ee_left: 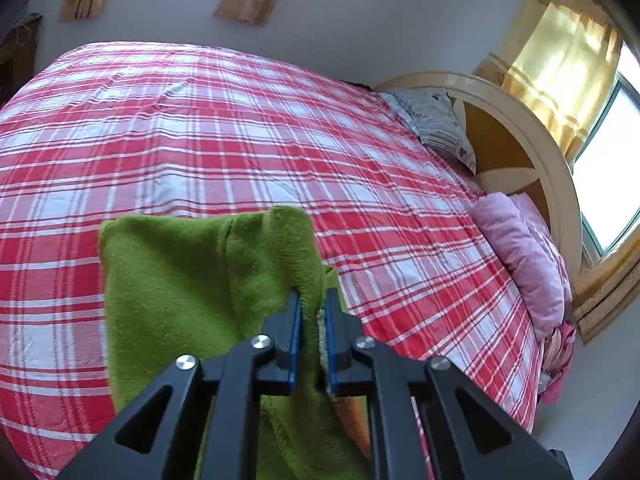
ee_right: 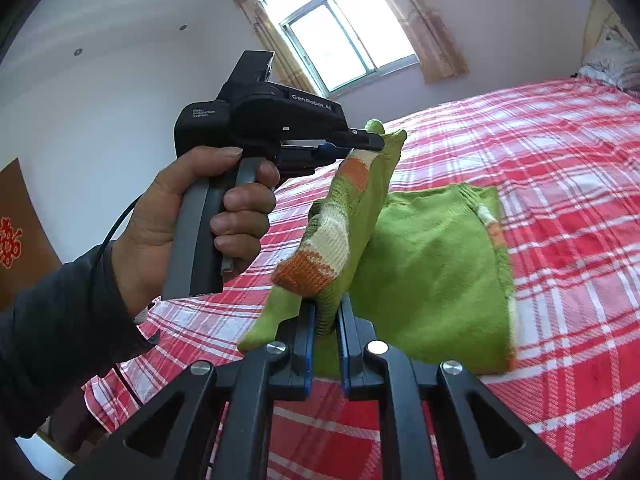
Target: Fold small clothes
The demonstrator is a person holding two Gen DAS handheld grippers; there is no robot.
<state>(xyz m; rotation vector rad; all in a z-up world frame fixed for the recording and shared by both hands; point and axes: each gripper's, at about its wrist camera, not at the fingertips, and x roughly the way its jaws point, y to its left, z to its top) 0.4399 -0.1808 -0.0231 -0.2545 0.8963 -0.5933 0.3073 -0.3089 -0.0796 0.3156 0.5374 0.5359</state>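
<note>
A small green knit sweater (ee_left: 180, 280) with orange and cream stripes lies partly on the red plaid bed (ee_left: 200, 120), with one edge lifted. In the left wrist view my left gripper (ee_left: 312, 296) is shut on a fold of the green knit. The right wrist view shows my right gripper (ee_right: 326, 312) shut on another part of the sweater (ee_right: 432, 272), just under a raised striped section (ee_right: 332, 232). The left gripper (ee_right: 376, 140), held by a person's hand (ee_right: 192, 216), pinches the sweater's top corner higher up. The rest of the garment rests flat on the bed (ee_right: 560, 160).
A grey patterned pillow (ee_left: 436, 124) and a pink quilt (ee_left: 524, 256) lie against the curved headboard (ee_left: 520, 120) at the bed's right end. Curtained windows (ee_right: 344, 40) are in the walls behind. The plaid sheet spreads wide around the sweater.
</note>
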